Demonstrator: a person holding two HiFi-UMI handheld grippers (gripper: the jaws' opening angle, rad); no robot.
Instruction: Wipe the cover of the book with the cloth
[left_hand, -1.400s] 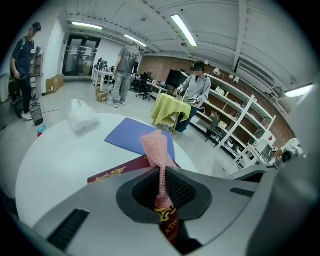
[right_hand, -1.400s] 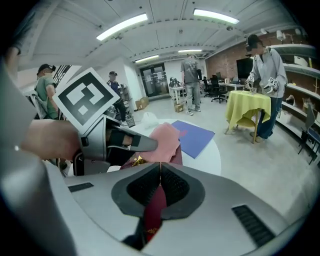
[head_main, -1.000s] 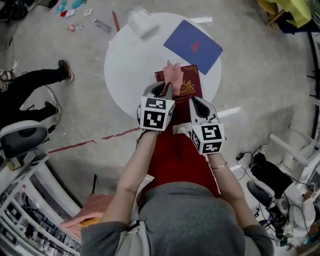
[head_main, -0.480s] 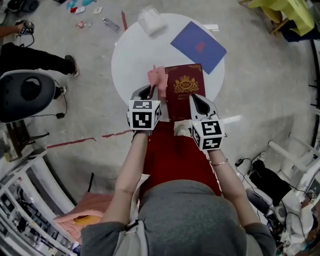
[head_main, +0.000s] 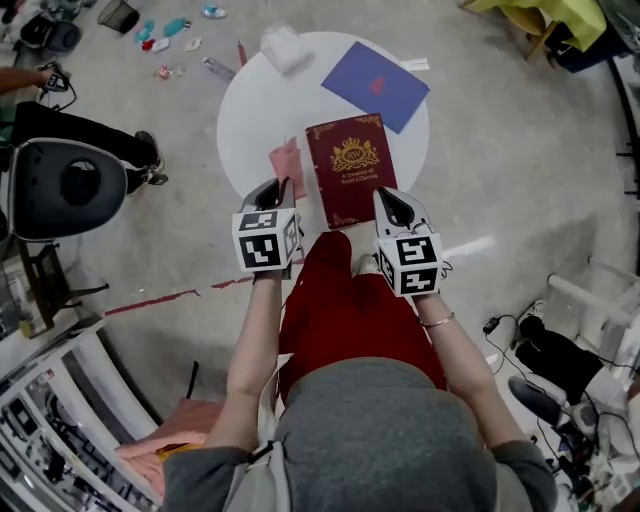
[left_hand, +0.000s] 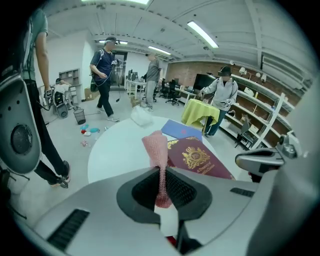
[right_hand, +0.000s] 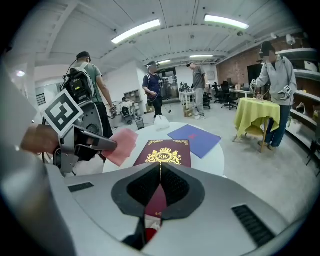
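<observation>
Over on the left, a dark office chair (head_main: 68, 187) stands on the concrete floor, and the legs of a person in black (head_main: 85, 125) stretch out just beyond it. A few small bits of litter (head_main: 165, 30) lie on the floor at the far left.

Next comes the round white counter (head_main: 250, 110). The left claw (head_main: 272, 186) sits at its near left edge, clenched on a pink cloth (head_main: 287, 160). From the claw's own camera the cloth is pinched between the two jaws and stands up out of them in a loose fold. It hangs just left of the book (I can't tell whether the two actually touch).

The book (head_main: 350, 165) lies flat in the middle of the counter. It has a dark red cover with a gold crest and gold corner ornaments, and its long side runs from near to far. The cover is in plain sight, with none of the cloth on it.

At the far edge of the counter sits a crumpled white bag (head_main: 283, 45). To the right of that lies a blue folder (head_main: 375, 85), skewed, with its near corner just beside the book's far right corner.

The right claw (head_main: 390, 198) is at the book's near right corner. Its jaws are closed together with their tips over the near end of the cover (whether they press on it I can't make out). Nothing is held between them.

Farther right, across the room, a table with a yellow cloth (right_hand: 255, 112) has a person standing behind it.
</observation>
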